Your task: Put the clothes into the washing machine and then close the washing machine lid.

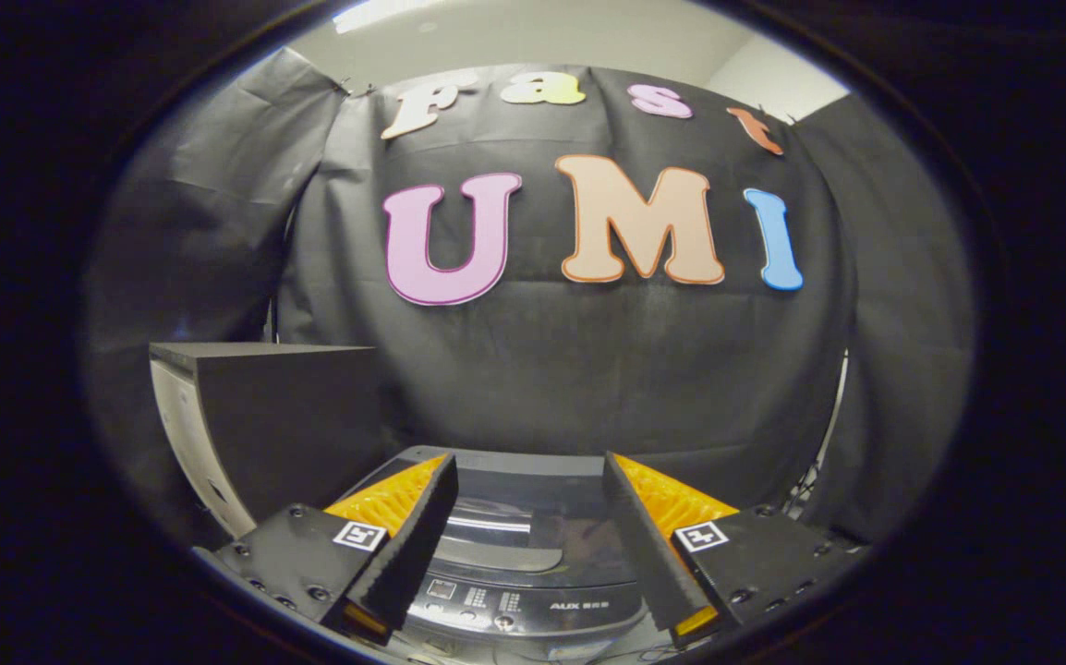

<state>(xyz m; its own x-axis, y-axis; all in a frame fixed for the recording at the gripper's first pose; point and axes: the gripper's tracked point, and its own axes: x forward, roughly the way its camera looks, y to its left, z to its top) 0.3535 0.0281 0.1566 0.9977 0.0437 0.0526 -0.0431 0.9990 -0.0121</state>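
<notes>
The washing machine (533, 605) stands low down below my fingers, dark grey, with its control panel nearest me. Its glossy lid (505, 531) lies flat and closed over the top. My gripper (526, 480) hovers above the machine, open, with nothing between its orange-and-black fingers (408, 526). The gap between them frames the lid and the panel.
A dark box-shaped cabinet (284, 425) with a white side panel stands to the left of the machine, taller than it. Black cloth walls close in behind and on both sides. Some cables hang at the right behind the machine.
</notes>
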